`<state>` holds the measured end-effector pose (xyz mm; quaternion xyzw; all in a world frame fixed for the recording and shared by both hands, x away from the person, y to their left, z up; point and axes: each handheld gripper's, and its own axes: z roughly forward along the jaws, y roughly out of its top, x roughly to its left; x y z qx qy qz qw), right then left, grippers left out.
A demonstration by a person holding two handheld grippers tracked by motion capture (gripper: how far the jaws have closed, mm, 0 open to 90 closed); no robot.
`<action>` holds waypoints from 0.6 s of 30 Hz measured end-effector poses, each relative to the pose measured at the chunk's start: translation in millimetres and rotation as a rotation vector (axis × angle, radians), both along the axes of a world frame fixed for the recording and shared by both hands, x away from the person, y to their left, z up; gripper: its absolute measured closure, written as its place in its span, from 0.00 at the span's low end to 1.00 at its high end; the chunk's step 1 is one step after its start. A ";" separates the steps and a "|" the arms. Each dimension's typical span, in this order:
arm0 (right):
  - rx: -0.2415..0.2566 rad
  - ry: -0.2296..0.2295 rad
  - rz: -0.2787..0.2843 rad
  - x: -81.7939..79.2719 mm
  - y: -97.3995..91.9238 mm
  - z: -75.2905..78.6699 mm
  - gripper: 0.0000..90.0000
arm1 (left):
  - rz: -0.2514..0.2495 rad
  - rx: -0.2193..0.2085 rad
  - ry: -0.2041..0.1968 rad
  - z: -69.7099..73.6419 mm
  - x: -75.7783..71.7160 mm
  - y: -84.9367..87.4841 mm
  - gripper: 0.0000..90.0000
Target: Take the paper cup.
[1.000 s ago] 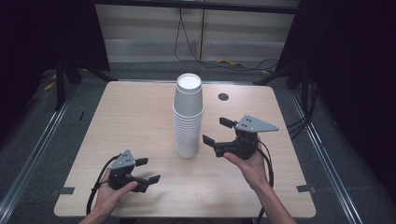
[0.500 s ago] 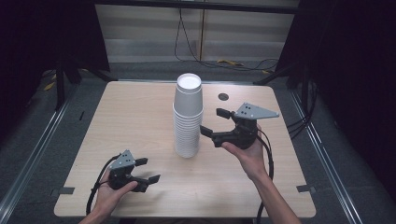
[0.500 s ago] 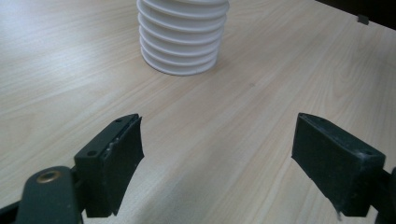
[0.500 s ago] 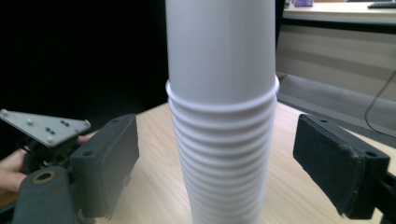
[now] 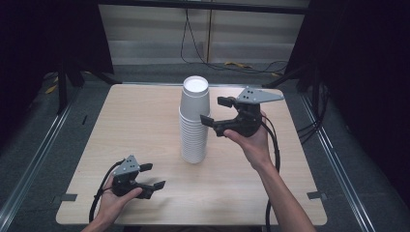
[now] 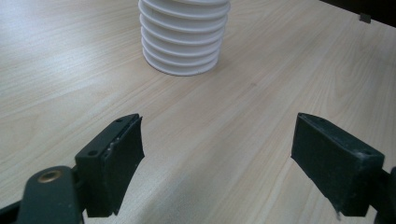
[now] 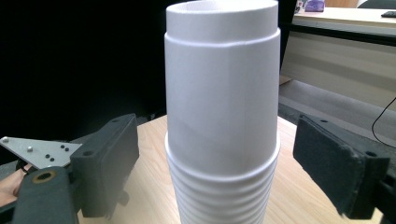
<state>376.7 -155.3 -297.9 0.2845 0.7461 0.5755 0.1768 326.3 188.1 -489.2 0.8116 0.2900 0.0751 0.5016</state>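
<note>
Beside the cup stack (image 5: 194,121), the right gripper (image 5: 215,112) spreads its fingers wide, as does the left gripper (image 5: 153,176)

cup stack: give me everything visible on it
The stack of white cups stands upright near the middle of the light wooden table, mouths up. Many cups, paper by the look, are nested tightly, so the lower part shows as closely spaced rims. The top cup sits higher than the rest, with most of its smooth wall exposed. Its base rests on the tabletop. The right gripper is level with the top cup, jaws open either side, not touching.
</note>
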 end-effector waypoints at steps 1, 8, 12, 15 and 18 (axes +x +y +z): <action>0.000 0.000 0.002 1.7 0.6 1.5 0.16 | -0.001 0.001 0.000 -0.1 0.1 0.0 0.18; -0.006 0.003 0.011 8.3 5.1 7.7 0.16 | -0.002 0.002 -0.001 0.0 -0.2 0.0 0.18; -0.014 -0.018 0.014 9.8 9.7 15.7 0.16 | 0.002 0.003 0.000 0.1 0.0 0.3 0.18; -0.014 -0.018 0.015 11.6 10.8 18.8 0.16 | 0.008 -0.002 0.004 -0.1 0.5 0.5 0.18; -0.032 0.000 0.025 18.4 14.4 20.8 0.16 | 0.007 -0.003 0.006 -0.4 0.8 0.6 0.18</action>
